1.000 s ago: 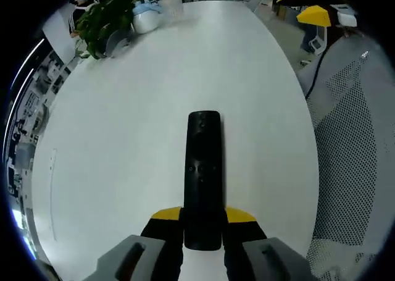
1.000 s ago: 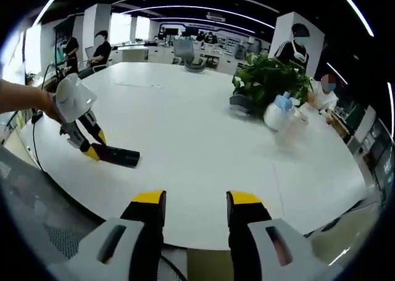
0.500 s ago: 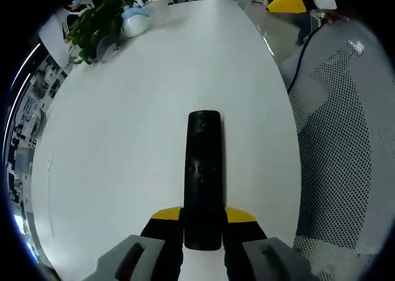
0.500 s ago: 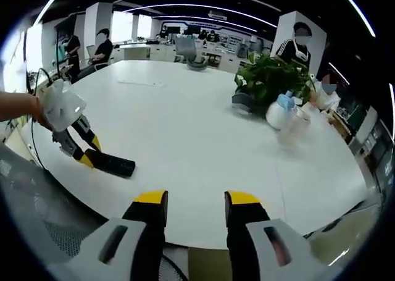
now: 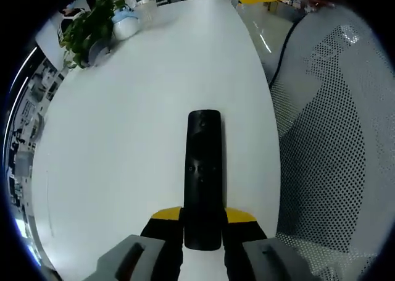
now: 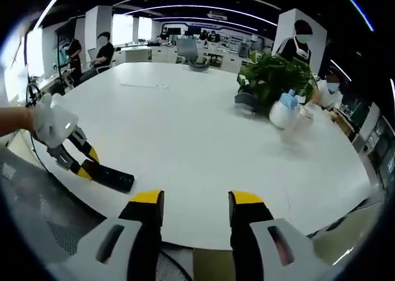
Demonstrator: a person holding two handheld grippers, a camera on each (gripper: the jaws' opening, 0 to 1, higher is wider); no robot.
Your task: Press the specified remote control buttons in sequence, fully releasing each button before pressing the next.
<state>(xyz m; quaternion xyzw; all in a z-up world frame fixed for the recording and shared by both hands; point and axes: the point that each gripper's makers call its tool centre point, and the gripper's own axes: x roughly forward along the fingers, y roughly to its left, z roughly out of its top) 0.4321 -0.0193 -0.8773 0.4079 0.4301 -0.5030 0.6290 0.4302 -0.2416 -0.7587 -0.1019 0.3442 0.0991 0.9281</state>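
Note:
A long black remote control (image 5: 202,170) sticks forward from my left gripper (image 5: 203,215), whose yellow-tipped jaws are shut on its near end. It hangs above the white table (image 5: 136,108), close to the table's edge. In the right gripper view the same remote (image 6: 111,177) shows low on the left, held by the left gripper (image 6: 79,165) in a person's hand. My right gripper (image 6: 195,202) stands open over the near table edge with nothing between its fingers.
A potted green plant (image 6: 271,77) and a white and blue bottle (image 6: 281,113) stand at the table's far side. A mesh office chair (image 5: 333,139) sits beside the table edge. People sit at desks in the background (image 6: 99,49).
The left gripper with the remote has drifted toward the table edge and the mesh chair, lower and nearer in the right gripper view. The grip on the remote is unchanged; the right gripper stays open.

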